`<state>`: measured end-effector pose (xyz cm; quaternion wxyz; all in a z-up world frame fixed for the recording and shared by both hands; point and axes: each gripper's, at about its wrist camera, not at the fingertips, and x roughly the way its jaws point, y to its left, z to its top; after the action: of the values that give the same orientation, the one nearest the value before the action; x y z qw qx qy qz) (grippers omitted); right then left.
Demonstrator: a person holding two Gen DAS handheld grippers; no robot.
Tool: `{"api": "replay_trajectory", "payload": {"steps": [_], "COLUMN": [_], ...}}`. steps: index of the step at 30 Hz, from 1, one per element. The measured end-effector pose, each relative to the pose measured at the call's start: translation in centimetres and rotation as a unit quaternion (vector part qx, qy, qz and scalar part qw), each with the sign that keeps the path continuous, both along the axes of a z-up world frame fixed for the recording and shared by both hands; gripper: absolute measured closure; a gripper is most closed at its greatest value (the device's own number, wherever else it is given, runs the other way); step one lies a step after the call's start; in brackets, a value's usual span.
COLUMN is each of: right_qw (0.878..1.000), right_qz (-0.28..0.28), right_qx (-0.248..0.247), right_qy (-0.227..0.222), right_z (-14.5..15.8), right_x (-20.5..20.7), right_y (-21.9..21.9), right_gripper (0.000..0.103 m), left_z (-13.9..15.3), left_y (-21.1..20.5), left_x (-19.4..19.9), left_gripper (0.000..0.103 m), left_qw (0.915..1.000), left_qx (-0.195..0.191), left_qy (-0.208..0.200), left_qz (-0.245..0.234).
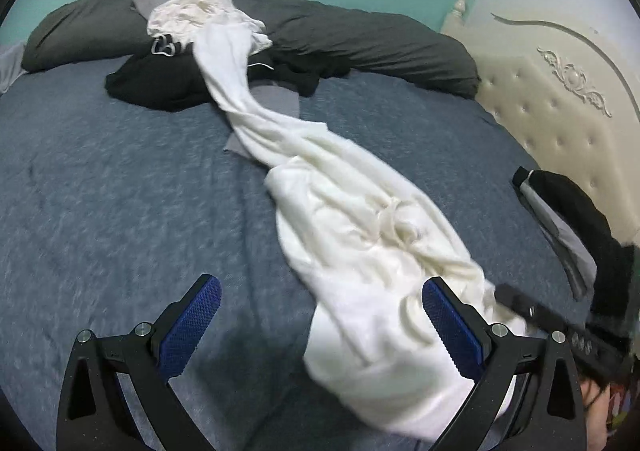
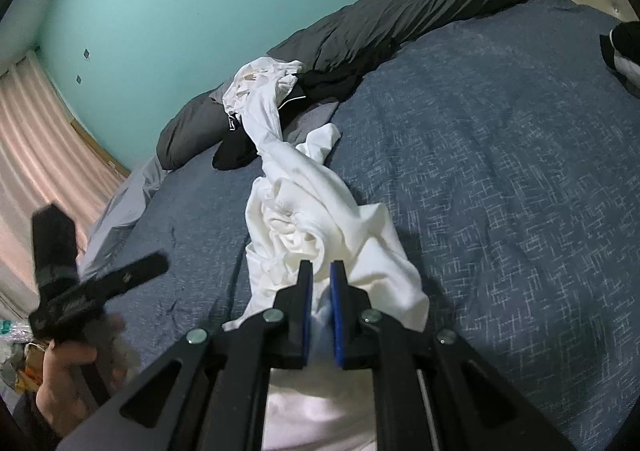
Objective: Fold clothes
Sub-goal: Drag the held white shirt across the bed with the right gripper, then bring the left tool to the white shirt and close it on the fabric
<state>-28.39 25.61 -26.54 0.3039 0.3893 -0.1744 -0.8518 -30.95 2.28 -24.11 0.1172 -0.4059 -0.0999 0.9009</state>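
A long white garment lies stretched in a twisted rope across the blue bedspread, from the clothes pile at the far side toward me. My left gripper is open over the bed, its right pad beside the garment's near end, nothing between the fingers. In the right wrist view the white garment runs away from my right gripper, which is shut on its near bunched end. The left gripper shows at the left of that view, held by a hand.
A pile of black and grey clothes lies at the far side against a dark grey duvet roll. A black and grey garment rests near the cream tufted headboard. Teal wall behind; pink curtains at left.
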Motion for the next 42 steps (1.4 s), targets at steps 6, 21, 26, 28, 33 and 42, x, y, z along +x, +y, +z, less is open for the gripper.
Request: {"api": "replay_trajectory", "payload": {"steps": [6,21,26,28,33,42], "right_qw": [1.000,0.999,0.999,0.999,0.999,0.999], "right_qz": [-0.003,-0.006,-0.007,-0.009,-0.012,-0.014], "right_qx": [-0.017,-0.032,-0.033,-0.034,-0.036,-0.036], "right_qy": [-0.001,-0.020,-0.020,-0.020,-0.022,-0.026], "right_z": [0.3,-0.7,-0.7,-0.7,-0.8,-1.0], "right_x": [-0.1,-0.5,-0.4,-0.5,-0.6,-0.6], "right_y": [0.7,1.5,1.6,1.7,1.9,2.3], "right_gripper": [0.094,0.094,0.094,0.094,0.094,0.094], "left_z": [-0.5,-3.1,-3.7,-4.0,-3.9,-1.3], "left_y": [2.7,5.8,6.3,6.6,7.1,8.1], "left_x": [-3.6,-6.8,-7.7,-8.0,-8.0,-6.0], "left_gripper": [0.000,0.000,0.001,0.000,0.010,0.033], "left_qw": [0.9992,0.9972,0.9969,0.9964,0.9957,0.9914], "left_qx": [-0.026,-0.031,-0.041,-0.044,-0.051,-0.086], "left_qy": [-0.010,-0.031,-0.039,-0.044,-0.037,0.015], "left_qz": [-0.029,-0.061,-0.055,-0.058,-0.068,-0.098]}}
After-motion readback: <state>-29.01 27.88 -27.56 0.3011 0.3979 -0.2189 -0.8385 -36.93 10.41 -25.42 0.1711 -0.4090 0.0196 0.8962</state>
